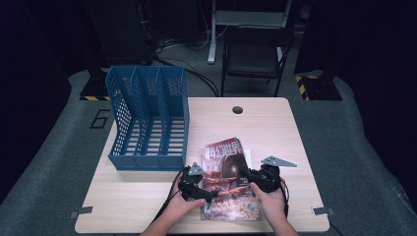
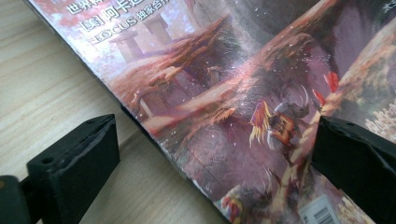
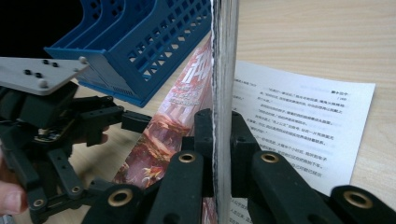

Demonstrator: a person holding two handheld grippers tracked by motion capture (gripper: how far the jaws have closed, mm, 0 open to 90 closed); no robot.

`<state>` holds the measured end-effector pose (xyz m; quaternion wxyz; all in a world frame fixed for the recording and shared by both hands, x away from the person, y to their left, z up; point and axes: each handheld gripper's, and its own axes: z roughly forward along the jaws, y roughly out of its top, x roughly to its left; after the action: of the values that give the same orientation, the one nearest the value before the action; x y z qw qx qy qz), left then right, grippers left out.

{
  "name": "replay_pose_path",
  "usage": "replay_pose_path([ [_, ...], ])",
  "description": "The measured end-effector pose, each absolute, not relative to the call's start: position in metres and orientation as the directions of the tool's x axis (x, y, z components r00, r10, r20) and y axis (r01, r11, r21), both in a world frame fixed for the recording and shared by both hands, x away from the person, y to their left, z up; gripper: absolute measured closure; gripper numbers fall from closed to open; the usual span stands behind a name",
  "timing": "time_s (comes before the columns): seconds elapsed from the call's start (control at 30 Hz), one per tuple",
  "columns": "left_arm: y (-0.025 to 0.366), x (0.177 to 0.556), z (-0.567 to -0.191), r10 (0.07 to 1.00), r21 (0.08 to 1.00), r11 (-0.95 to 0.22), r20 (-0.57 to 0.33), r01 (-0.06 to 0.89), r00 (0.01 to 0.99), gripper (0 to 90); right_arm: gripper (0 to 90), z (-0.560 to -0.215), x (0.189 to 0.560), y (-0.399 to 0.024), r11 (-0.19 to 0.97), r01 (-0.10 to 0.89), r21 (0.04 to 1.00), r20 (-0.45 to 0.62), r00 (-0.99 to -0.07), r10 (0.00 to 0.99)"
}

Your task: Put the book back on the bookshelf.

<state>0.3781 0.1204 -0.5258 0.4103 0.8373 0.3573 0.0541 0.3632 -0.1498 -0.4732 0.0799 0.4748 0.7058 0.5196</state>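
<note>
Dark room with grey floor all round, a black chair well behind the far edge. Light wooden table with rounded corners, a small dark hole near its far edge, bare wood on the right half and along the near left. Blue three-slot file rack standing on the far left part, its near edge just beside the magazine. Magazine with a reddish cover lying near the middle front, almost out to the near table edge, a printed white sheet under it on the right. Left gripper at the magazine's left edge, jaws spread wide with nothing pressed between them, one over bare wood, the other over the cover. Right gripper at the magazine's right side, jaws clamped tight on the raised cover edge, seen end-on between the pads in the right gripper view. Hands entering from the near edge.
</note>
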Motion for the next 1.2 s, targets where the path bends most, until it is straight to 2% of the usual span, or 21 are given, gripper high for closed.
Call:
replay_pose_path([
  [0.3, 0.12, 0.388, -0.527, 0.606, 0.737, -0.354, -0.288, 0.576, 0.741, 0.4, 85.9, -0.466, 0.355, -0.15, -0.003, 0.547, 0.837, 0.377, -0.571, 0.729],
  [0.8, 0.107, 0.386, -0.53, 0.563, 0.759, -0.373, -0.273, 0.534, 0.78, 0.6, 85.9, -0.467, 0.355, -0.154, -0.022, 0.544, 0.839, 0.391, -0.574, 0.72],
  [0.93, 0.107, 0.386, -0.529, 0.573, 0.755, -0.37, -0.273, 0.541, 0.773, 2.5, 85.8, -0.469, 0.357, -0.156, -0.03, 0.556, 0.831, 0.402, -0.562, 0.723],
  [1.2, 0.107, 0.386, -0.529, 0.619, 0.76, -0.334, -0.27, 0.558, 0.738, 12.0, 85.7, -0.48, 0.366, -0.161, -0.036, 0.607, 0.794, 0.44, -0.532, 0.723],
])
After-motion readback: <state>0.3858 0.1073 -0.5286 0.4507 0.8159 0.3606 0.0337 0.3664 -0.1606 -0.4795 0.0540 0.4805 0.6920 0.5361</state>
